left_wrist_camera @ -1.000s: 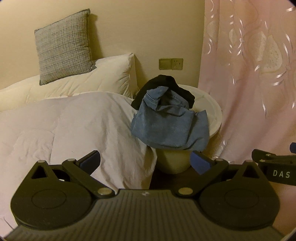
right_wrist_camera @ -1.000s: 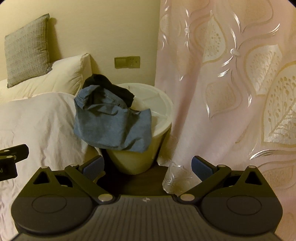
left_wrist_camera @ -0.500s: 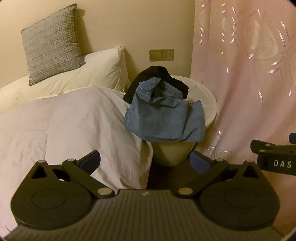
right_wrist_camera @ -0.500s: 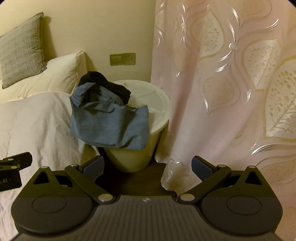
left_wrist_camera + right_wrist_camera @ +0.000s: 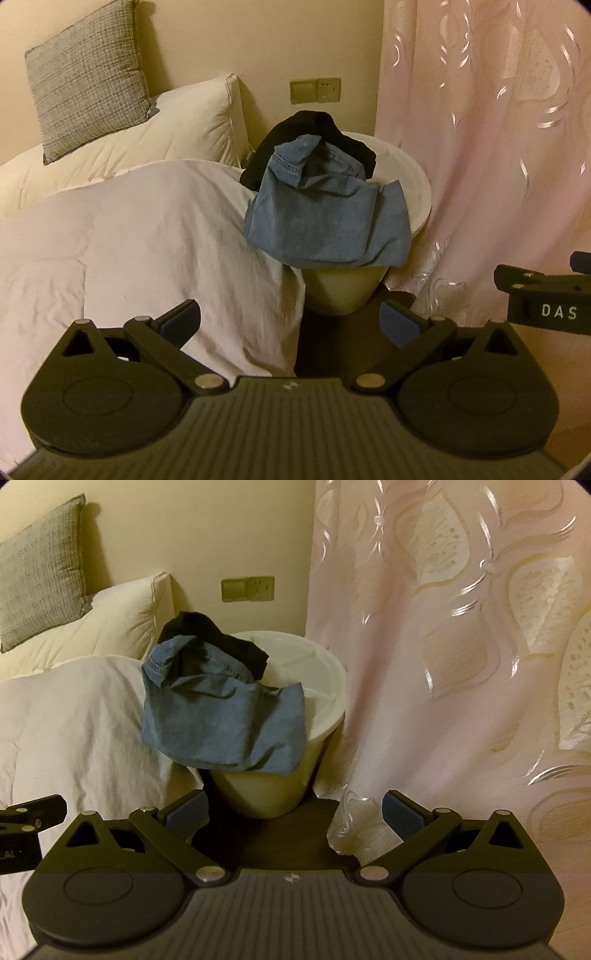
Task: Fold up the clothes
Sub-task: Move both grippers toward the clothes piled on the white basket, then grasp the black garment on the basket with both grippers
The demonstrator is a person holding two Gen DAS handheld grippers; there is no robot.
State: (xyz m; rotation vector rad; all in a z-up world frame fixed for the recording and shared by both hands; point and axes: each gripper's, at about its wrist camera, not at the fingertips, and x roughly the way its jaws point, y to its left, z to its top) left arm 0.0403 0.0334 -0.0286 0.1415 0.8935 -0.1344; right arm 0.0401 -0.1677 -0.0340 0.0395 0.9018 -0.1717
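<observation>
A crumpled blue denim garment (image 5: 325,221) (image 5: 221,720) hangs over the rim of a round white bedside table (image 5: 413,184) (image 5: 321,686), with a black garment (image 5: 314,133) (image 5: 218,638) bunched behind it. My left gripper (image 5: 290,319) is open, well short of the clothes, nothing between its fingers. My right gripper (image 5: 293,810) is open too, empty, pointed at the table's base. Each gripper shows at the edge of the other's view.
A bed with a white duvet (image 5: 129,240) fills the left, with a white pillow (image 5: 184,118) and a grey cushion (image 5: 88,74) against the wall. A pink patterned curtain (image 5: 461,646) hangs at the right, touching the table. A wall socket (image 5: 314,90) sits above the table.
Both grippers have drifted slightly nearer the bedside table, so the clothes look a little larger. Their fingers stay open and the garments have not moved.
</observation>
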